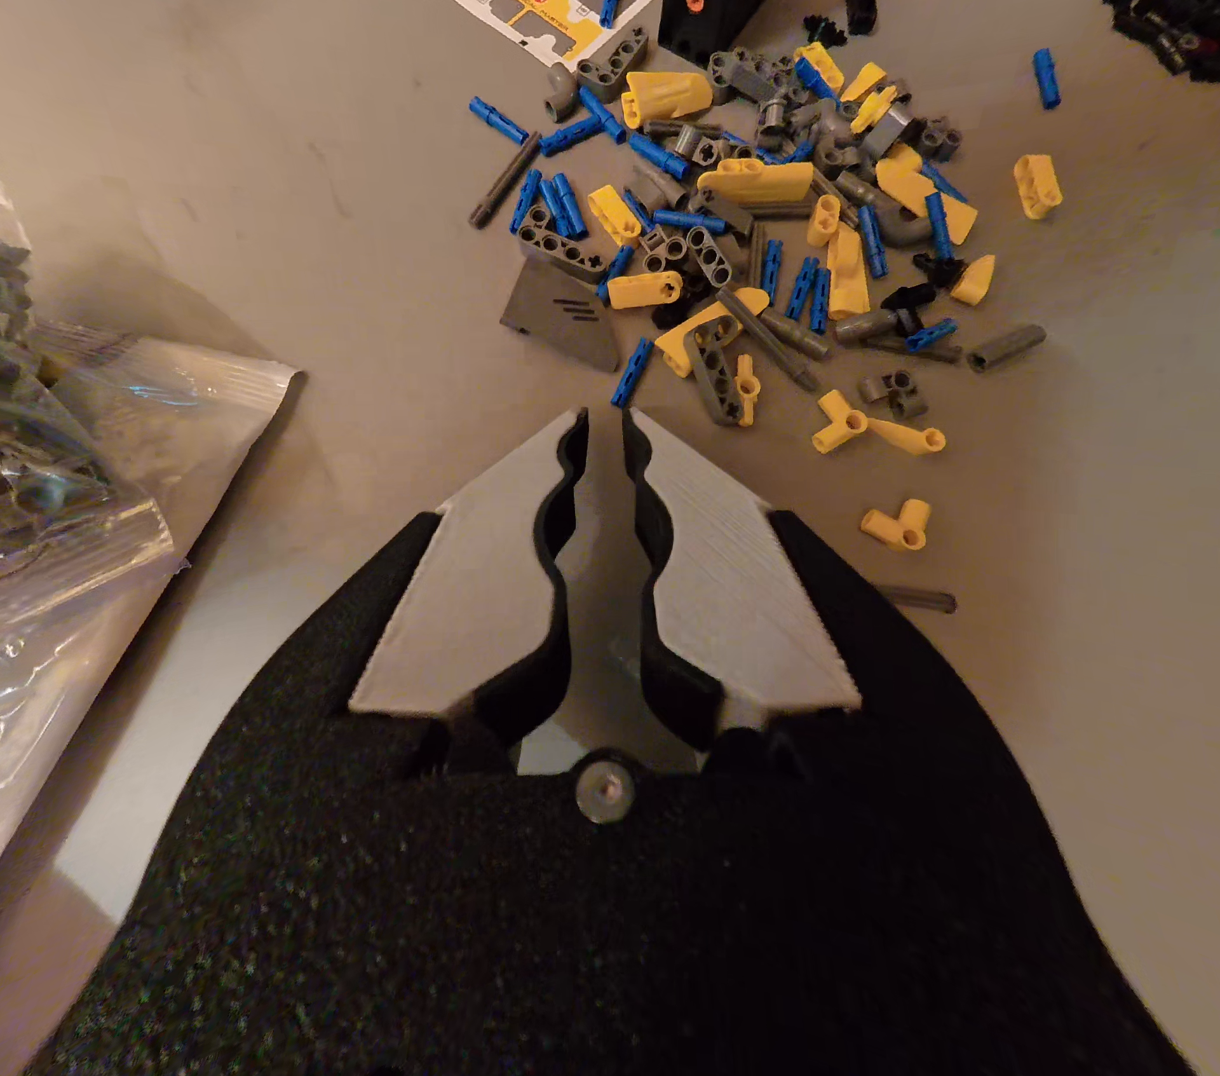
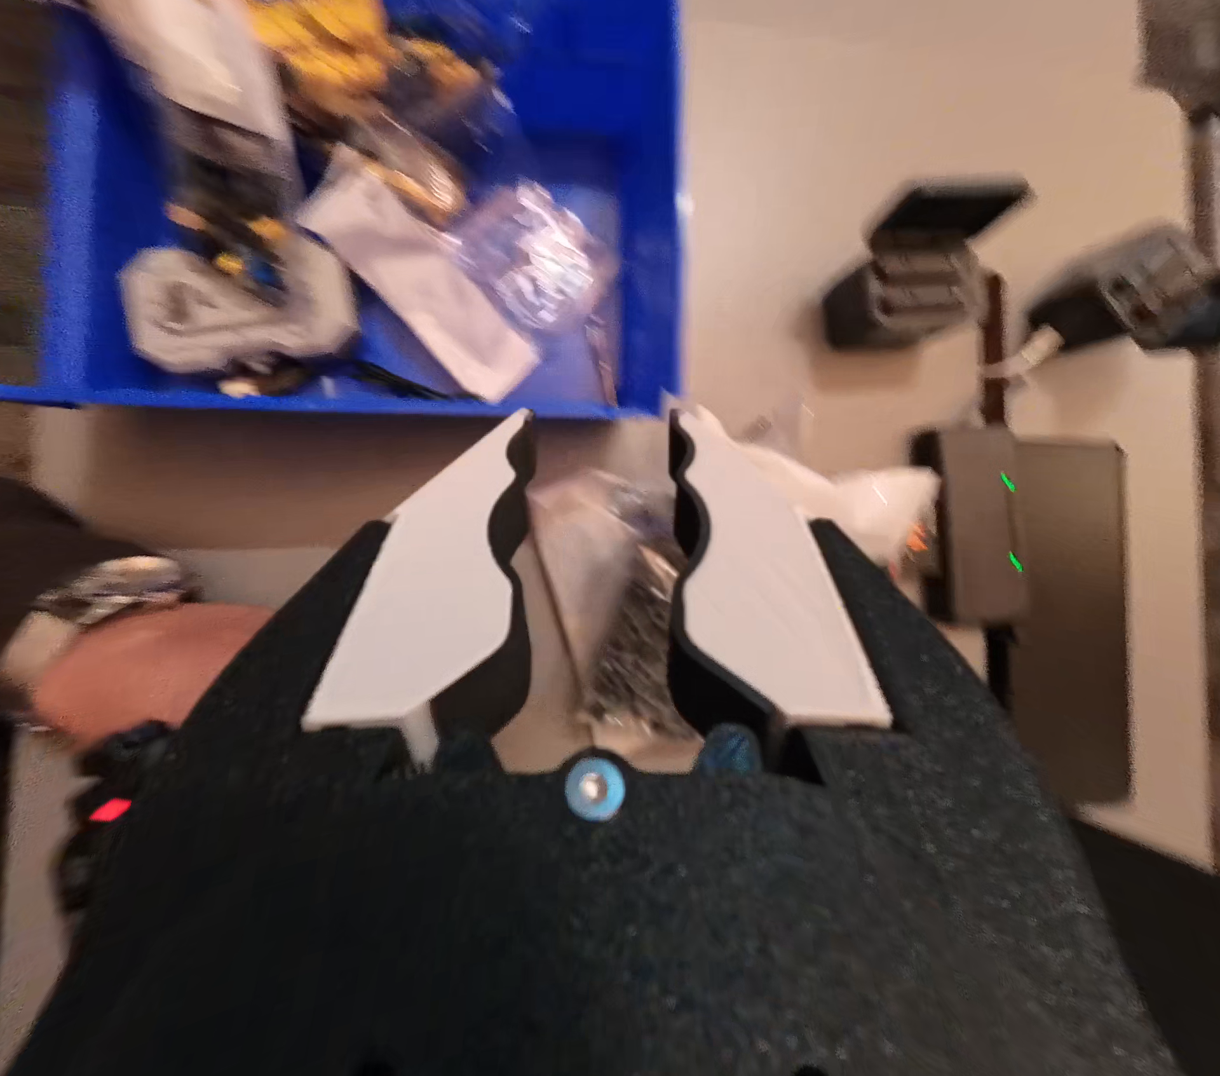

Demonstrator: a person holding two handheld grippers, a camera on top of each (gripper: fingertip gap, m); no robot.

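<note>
Clutter is crowding us: our left claw [image 1: 604,417], narrowly parted and empty, is hovering beside the brick pile [image 1: 759,225] it could scatter, while our wider right claw [image 2: 599,423] is blurring over a plastic bag [image 2: 614,582] near the blue bin [image 2: 647,186].

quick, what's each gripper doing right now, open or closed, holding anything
Left gripper: nearly closed, a narrow gap between the fingers, holding nothing, just short of a blue pin.
Right gripper: open, nothing gripped; view blurred, blue bin ahead.

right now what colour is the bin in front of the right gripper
Blue; the bin shows best in the right wrist view, though blurred.
</note>
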